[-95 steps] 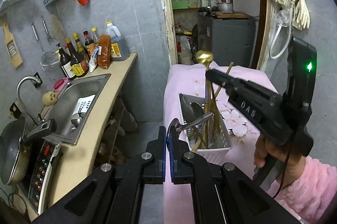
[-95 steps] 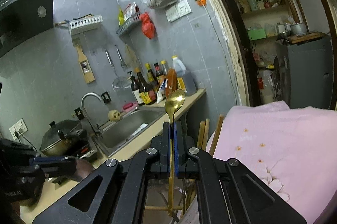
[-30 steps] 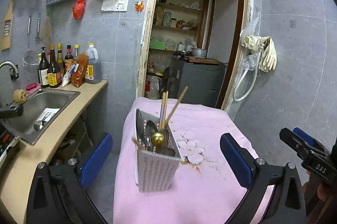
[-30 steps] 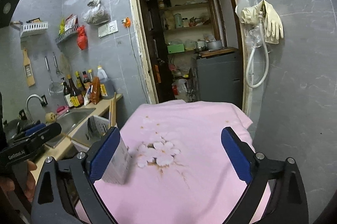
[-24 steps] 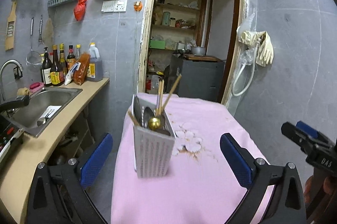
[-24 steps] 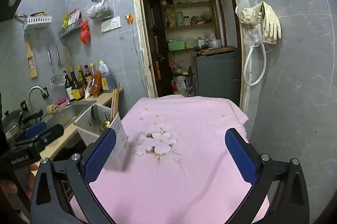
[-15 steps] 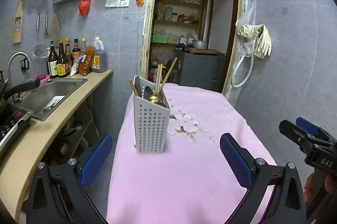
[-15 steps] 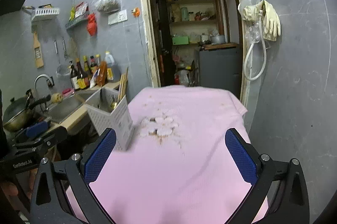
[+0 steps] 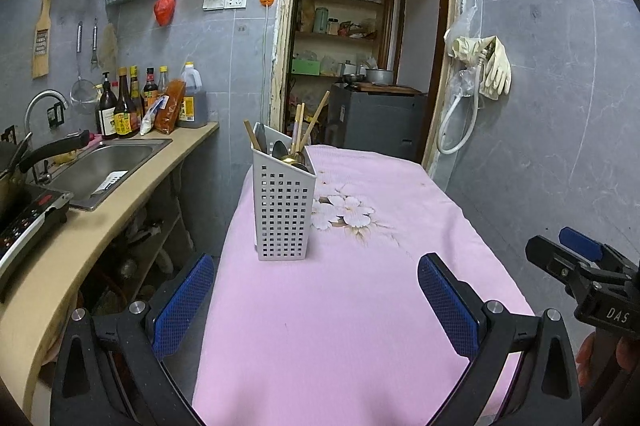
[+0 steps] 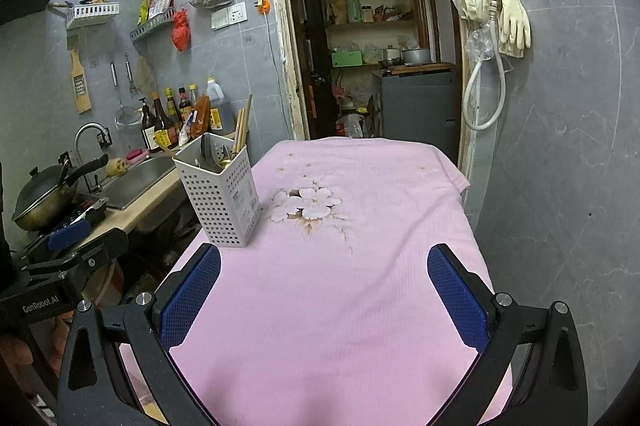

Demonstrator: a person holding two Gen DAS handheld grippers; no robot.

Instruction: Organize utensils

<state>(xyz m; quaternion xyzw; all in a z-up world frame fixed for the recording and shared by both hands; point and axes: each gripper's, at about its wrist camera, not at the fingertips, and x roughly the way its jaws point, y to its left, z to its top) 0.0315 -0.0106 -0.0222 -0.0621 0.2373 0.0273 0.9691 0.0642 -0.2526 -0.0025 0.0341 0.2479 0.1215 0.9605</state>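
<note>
A white perforated utensil holder (image 9: pixel 283 209) (image 10: pixel 219 193) stands upright near the left edge of the pink-covered table (image 9: pixel 360 306) (image 10: pixel 360 266). Wooden chopsticks (image 9: pixel 316 117), metal spoons (image 9: pixel 279 148) and a gold spoon (image 9: pixel 287 158) stick out of it. My left gripper (image 9: pixel 320 300) stands open over the near table, its jaws wide apart with nothing between them, short of the holder. My right gripper (image 10: pixel 324 296) is open too, empty, to the right of the holder.
A counter (image 9: pixel 120 209) with a sink (image 9: pixel 108 165), bottles (image 9: pixel 128 105) and a stove with a pan (image 10: pixel 40 201) runs along the left. A doorway (image 9: pixel 368 65) to a pantry lies beyond the table. Rubber gloves (image 9: pixel 490 65) hang on the right wall.
Both grippers, shut three seconds ago with the gold spoon in the right one, now stand open and have drawn back from the holder. The gold spoon sits in the holder.
</note>
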